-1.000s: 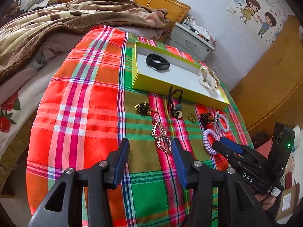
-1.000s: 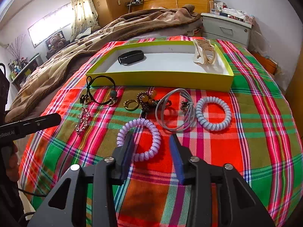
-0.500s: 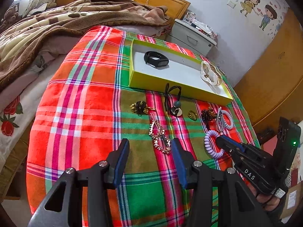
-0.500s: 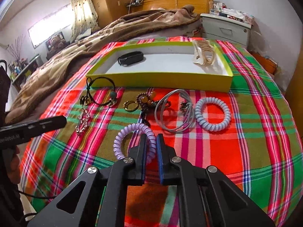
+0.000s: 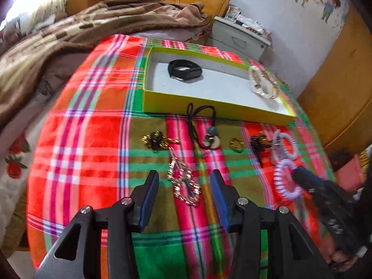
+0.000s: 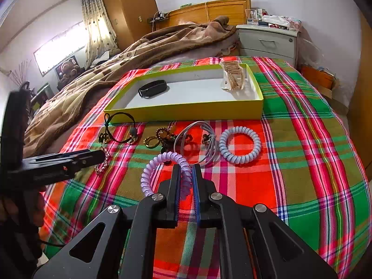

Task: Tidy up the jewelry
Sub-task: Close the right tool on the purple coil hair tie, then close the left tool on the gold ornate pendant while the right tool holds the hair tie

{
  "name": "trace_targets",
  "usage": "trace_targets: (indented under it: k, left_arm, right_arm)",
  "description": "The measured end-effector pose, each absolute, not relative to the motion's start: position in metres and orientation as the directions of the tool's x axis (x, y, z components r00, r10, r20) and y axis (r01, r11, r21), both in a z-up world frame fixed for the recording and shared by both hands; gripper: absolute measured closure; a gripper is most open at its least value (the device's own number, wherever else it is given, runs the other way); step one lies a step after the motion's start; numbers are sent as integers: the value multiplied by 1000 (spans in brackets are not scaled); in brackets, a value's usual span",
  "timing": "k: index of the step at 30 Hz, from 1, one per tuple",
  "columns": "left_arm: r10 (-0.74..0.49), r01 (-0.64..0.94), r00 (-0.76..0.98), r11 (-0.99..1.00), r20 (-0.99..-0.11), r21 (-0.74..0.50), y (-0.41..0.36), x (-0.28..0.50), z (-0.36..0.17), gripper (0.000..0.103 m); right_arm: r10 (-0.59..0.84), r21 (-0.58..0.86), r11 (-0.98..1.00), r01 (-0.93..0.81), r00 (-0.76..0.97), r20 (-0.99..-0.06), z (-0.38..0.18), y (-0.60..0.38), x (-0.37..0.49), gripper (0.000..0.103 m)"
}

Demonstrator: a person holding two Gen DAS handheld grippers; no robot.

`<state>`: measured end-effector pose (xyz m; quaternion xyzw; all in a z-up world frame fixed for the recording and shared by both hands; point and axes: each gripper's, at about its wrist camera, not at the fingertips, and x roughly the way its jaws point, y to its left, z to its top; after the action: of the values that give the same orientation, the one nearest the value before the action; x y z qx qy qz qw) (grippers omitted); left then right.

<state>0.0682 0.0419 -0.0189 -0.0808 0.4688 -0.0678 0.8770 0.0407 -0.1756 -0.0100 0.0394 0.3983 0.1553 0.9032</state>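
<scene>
My right gripper is shut on a purple spiral hair tie and holds it just above the plaid cloth; both also show in the left wrist view. My left gripper is open, its fingers either side of a rhinestone chain on the cloth. A yellow-green box lies beyond, holding a black band and a beige clip. A blue-grey spiral tie, a grey cord loop, a black cord pendant and gold pieces lie in front of the box.
The plaid cloth covers the bed end. A brown blanket is heaped behind the box. A white nightstand stands at the back right, and a wooden wardrobe is on the right.
My right gripper closed on the purple spiral tie and lifted it slightly. My left gripper moved forward, so the rhinestone chain now lies between its open fingers.
</scene>
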Motion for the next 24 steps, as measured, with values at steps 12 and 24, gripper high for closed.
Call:
trace_targets:
  k: [12, 24]
  left_arm:
    - [-30, 36, 553, 999, -833, -12, 22, 68, -26, 55]
    - [-32, 29, 565, 999, -824, -19, 27, 67, -25, 76]
  right_arm:
    - [331, 210, 943, -259, 638, -696, -10, -177, 40, 93]
    - [329, 210, 943, -258, 639, -695, -9, -176, 41, 93]
